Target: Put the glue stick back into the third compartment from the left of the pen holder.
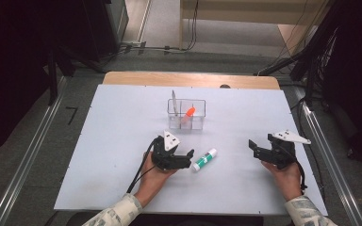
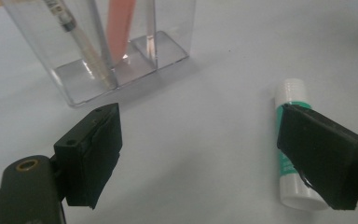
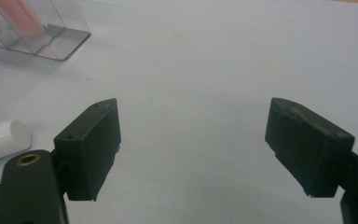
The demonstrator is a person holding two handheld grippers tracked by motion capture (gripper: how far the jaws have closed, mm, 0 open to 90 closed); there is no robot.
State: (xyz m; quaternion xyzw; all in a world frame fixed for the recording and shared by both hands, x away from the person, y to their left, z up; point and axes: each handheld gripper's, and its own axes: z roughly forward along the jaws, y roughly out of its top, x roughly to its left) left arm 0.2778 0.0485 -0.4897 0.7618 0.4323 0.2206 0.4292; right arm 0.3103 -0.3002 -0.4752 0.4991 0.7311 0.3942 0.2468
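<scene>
— What are you seeing on the left side?

— I'm looking along the left gripper [image 2: 200, 154] and its jaws are standing spread wide, holding nothing. The glue stick [image 2: 292, 140] is lying on the white table [image 2: 214, 93] just beside the right-hand jaw, which is covering part of its green label. I can't tell whether the jaw is touching it.

— And from above?

— From the high view, the left gripper [image 1: 181, 157] is sitting near the middle of the table, and the glue stick [image 1: 204, 159] is lying flat just to its right, tilted, its white cap pointing to the far right.

— What's beyond it?

— A clear organizer [image 1: 186, 114] is standing farther away, with an orange marker [image 1: 190, 111] leaning in one compartment and a thin pen [image 1: 174, 100] in the left one. In the left gripper view I'm seeing the same clear organizer [image 2: 168, 37] just past the jaws.

— The other hand?

— The right gripper [image 1: 259, 148] is resting well apart on the right, its jaws also gaping open and empty. In its own view, the right gripper [image 3: 193, 144] is facing bare table, with the white end of the glue stick [image 3: 2, 137] at the left edge.
</scene>
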